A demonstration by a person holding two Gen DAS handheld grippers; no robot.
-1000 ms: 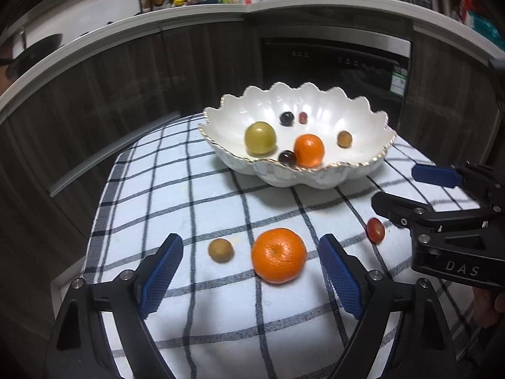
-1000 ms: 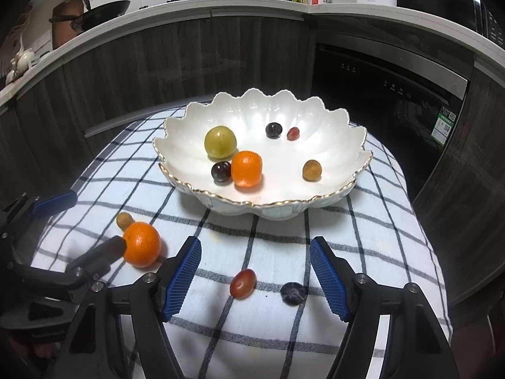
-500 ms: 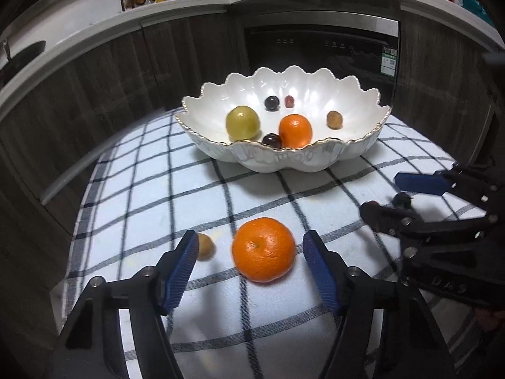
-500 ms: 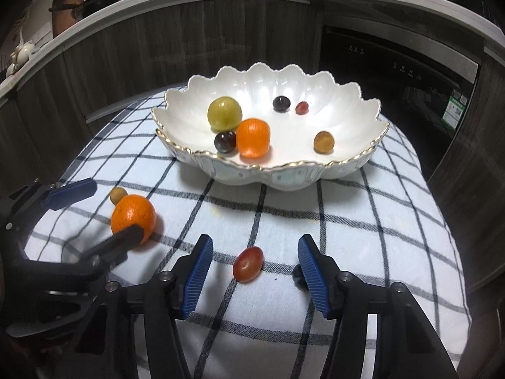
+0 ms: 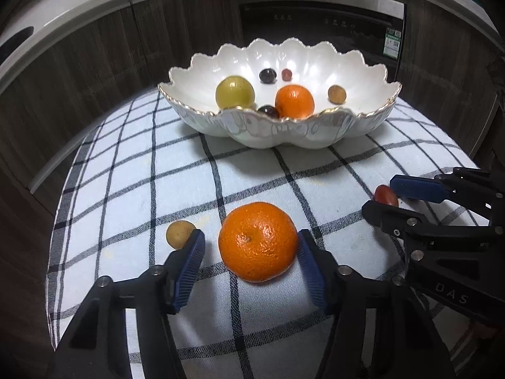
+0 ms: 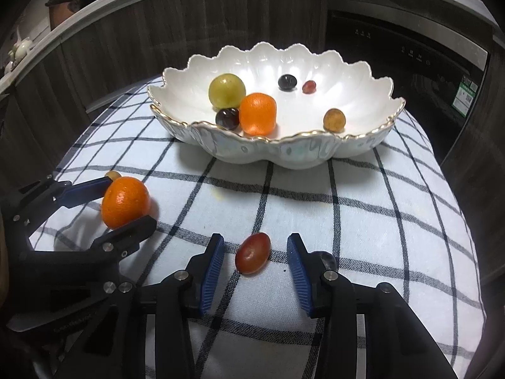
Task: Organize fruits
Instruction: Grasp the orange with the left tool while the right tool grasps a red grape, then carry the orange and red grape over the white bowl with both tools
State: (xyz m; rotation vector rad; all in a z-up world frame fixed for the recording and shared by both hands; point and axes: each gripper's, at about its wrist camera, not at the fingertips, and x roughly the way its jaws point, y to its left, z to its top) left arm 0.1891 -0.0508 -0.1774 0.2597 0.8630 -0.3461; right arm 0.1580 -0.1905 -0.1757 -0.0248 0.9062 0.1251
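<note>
A white scalloped bowl [image 5: 284, 132] [image 6: 284, 154] stands at the back of the checked cloth and holds a green fruit, an orange and several small fruits. My left gripper [image 5: 251, 246] [image 6: 123, 200] is open, its pads either side of a loose orange [image 5: 257, 241] [image 6: 125, 202]; the right pad is at its skin. A small tan fruit [image 5: 180, 233] lies just outside the left pad. My right gripper [image 6: 255, 254] [image 5: 382, 194] is open around a red grape [image 6: 252, 252] [image 5: 385, 195]. A dark grape [image 6: 325, 259] is half hidden behind the right pad.
The checked cloth [image 5: 151, 170] [image 6: 394, 221] covers a small round table that drops off at every side. Dark wood cabinets [image 5: 94, 63] and a black oven [image 6: 410, 63] curve round behind the bowl under a countertop.
Both grippers have moved forward and down. The left jaws have narrowed round the orange, the right jaws round the red grape. No fruit has moved.
</note>
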